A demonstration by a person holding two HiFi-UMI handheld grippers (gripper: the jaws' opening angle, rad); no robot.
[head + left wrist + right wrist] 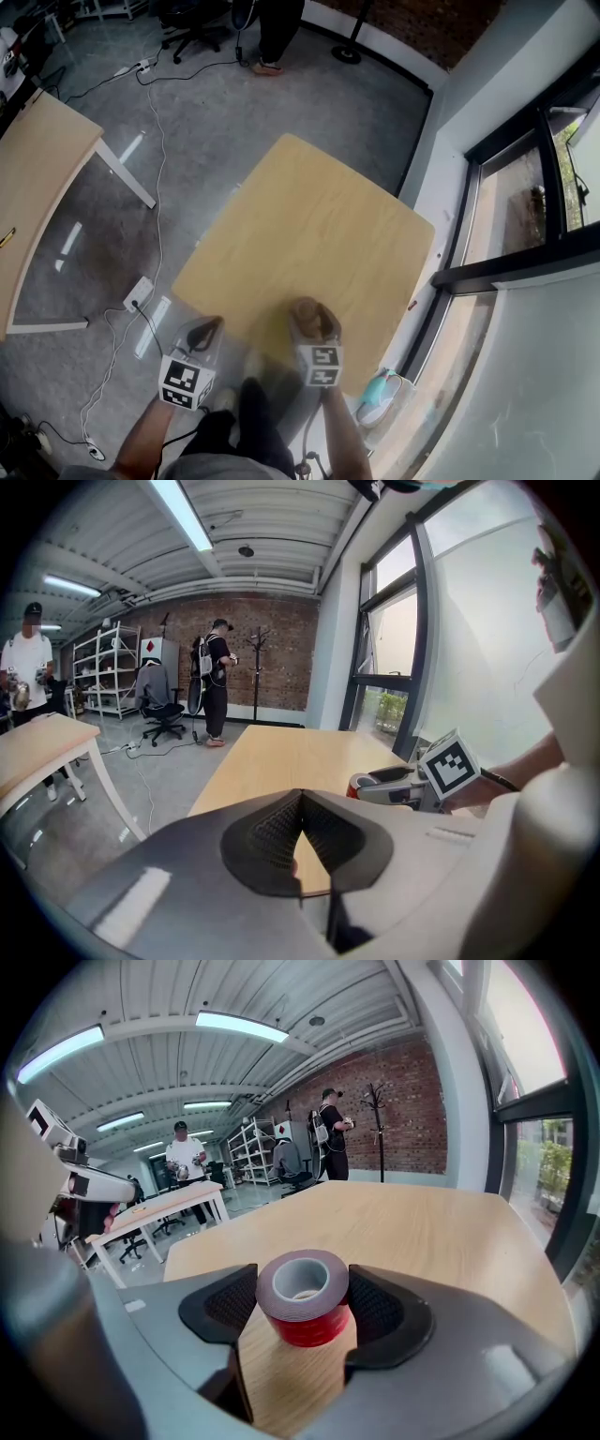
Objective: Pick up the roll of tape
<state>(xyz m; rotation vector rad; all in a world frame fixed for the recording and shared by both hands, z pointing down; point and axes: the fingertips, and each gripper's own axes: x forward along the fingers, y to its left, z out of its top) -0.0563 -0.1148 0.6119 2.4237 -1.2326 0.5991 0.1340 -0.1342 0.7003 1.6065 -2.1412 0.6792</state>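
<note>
Red around the sides, grey at the core: roll of tape (302, 1299), standing on end on the wooden table (441, 1213), close to the near edge. Bracketed by the right gripper (302, 1309), one ribbed pad (230, 1302) against each flank, no gap visible on either side. Pinched, then, across its full width. Appears to rest on the wood, with nothing to show any clearance beneath it, though hard to be sure from this angle.

Judged step: grasp made, lift not yet begun. Next move: firm up the squeeze, then raise straight up, keeping the roll level so as not to let it swivel between the pads. Worth watching: smooth rounded sides and only a narrow strip of contact on each pad, hence liable to twist or slide out under a loose hold.

Further out: left gripper (300, 829), just off the table's near edge and well to the side of the roll, tips pressed together on nothing, taking no part. Beyond that, grey floor (216, 112) with trailing cables (155, 141), a second pale table (37, 178) to the left, window wall (525, 187) to the right, brick wall (272, 658) and a standing person (216, 682) at the far end of the room.
</note>
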